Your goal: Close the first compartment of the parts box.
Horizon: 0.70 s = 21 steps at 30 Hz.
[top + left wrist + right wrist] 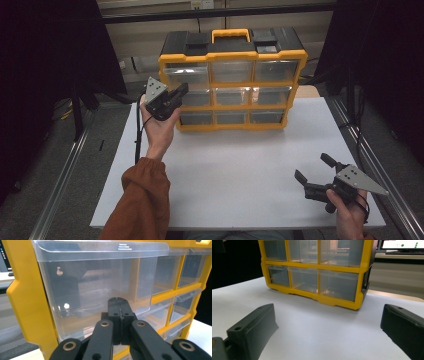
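A yellow and black organiser (232, 107) with clear plastic drawers stands at the back of the white table (235, 170). My left gripper (181, 91) is raised in front of its left column of drawers, jaws shut with nothing between them. In the left gripper view the closed tips of the left gripper (119, 300) sit right before a clear drawer front (87, 287); I cannot tell whether they touch it. My right gripper (312, 166) rests low near the table's front right, open and empty. In the right gripper view the right gripper (329, 322) points at the organiser's bottom drawer row (312, 280).
The organiser's black top carries a yellow handle (230, 35). Metal frame rails (372, 165) run along both table sides. White table surface lies between the organiser and the front edge. A monitor (404, 245) glows behind the organiser in the right gripper view.
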Tool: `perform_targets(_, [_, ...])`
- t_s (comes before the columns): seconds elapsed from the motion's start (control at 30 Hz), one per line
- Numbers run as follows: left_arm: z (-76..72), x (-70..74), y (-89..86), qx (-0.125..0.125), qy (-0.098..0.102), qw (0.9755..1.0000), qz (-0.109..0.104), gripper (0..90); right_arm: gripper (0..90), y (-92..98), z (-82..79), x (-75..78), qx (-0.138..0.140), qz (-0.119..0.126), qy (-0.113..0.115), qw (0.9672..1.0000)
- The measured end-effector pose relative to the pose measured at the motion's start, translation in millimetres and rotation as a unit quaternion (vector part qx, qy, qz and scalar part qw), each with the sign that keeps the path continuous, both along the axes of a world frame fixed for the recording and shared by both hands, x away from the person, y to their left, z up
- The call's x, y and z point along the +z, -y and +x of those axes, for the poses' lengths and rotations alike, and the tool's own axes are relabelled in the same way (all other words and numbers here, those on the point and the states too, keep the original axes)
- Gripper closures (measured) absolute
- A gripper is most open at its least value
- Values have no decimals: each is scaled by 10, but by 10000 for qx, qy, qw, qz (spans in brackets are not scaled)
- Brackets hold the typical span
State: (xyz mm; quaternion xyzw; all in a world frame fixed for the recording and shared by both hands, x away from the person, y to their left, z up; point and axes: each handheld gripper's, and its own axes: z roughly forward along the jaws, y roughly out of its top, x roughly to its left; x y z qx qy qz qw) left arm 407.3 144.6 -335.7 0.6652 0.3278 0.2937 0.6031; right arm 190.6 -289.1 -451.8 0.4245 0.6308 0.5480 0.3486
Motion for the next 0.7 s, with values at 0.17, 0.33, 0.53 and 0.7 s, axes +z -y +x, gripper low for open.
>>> perform_targets(0.17, [9, 2, -5, 26, 7, 10000, 36, 900, 0, 1, -4, 0, -14, 12, -2, 10000])
perform_targets(0.33, [16, 0, -5, 26, -24, 10000, 42, 900, 0, 2, -4, 1, -5, 2, -5, 10000])
perform_targets(0.53, [31, -1, -3, 17, -15, 10000, 7, 900, 0, 5, -7, 0, -22, 19, -15, 10000])
perform_targets(0.7, [48, 5, -5, 15, -11, 10000, 46, 900, 0, 2, -7, 0, -25, 18, -17, 10000])
